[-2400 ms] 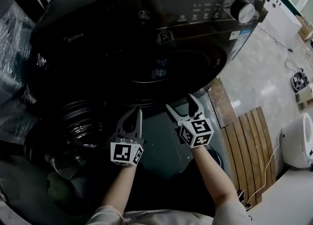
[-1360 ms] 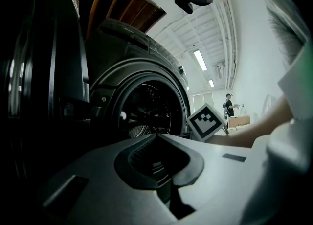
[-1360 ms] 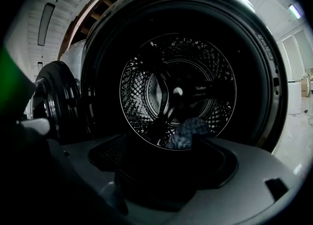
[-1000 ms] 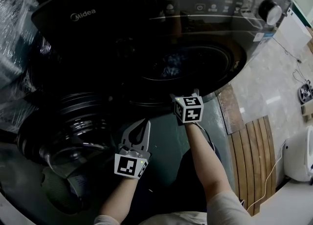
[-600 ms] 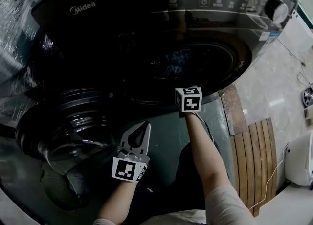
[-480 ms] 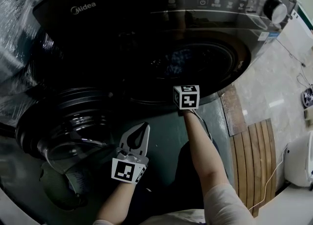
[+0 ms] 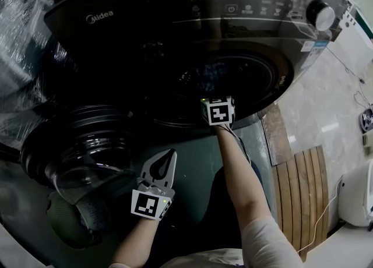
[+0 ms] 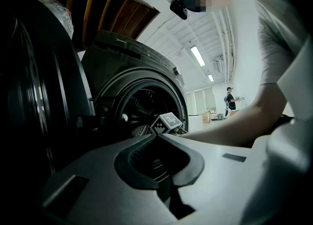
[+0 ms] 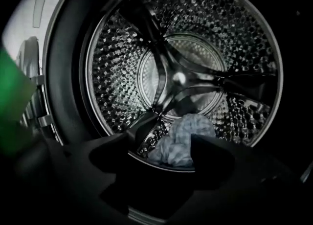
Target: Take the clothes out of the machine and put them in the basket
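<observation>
**Two grippers at the washing machine [image 7: 175,45]**

Head view: lettering [image 7: 100,17] reads "Midea". The right gripper [image 7: 217,109] is at the opening, its tips lost in shadow.
Left gripper view: the left gripper [image 8: 159,136] is closed and empty.
Right gripper view: the jaws are spread, with a pale cloth [image 9: 183,138] in the drum [image 9: 117,72] beyond them, untouched.

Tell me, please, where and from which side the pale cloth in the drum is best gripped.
Pinch the raised crumpled hump of the pale cloth, coming straight in from the front, slightly downward: it lies bunched low on the drum floor.
</observation>
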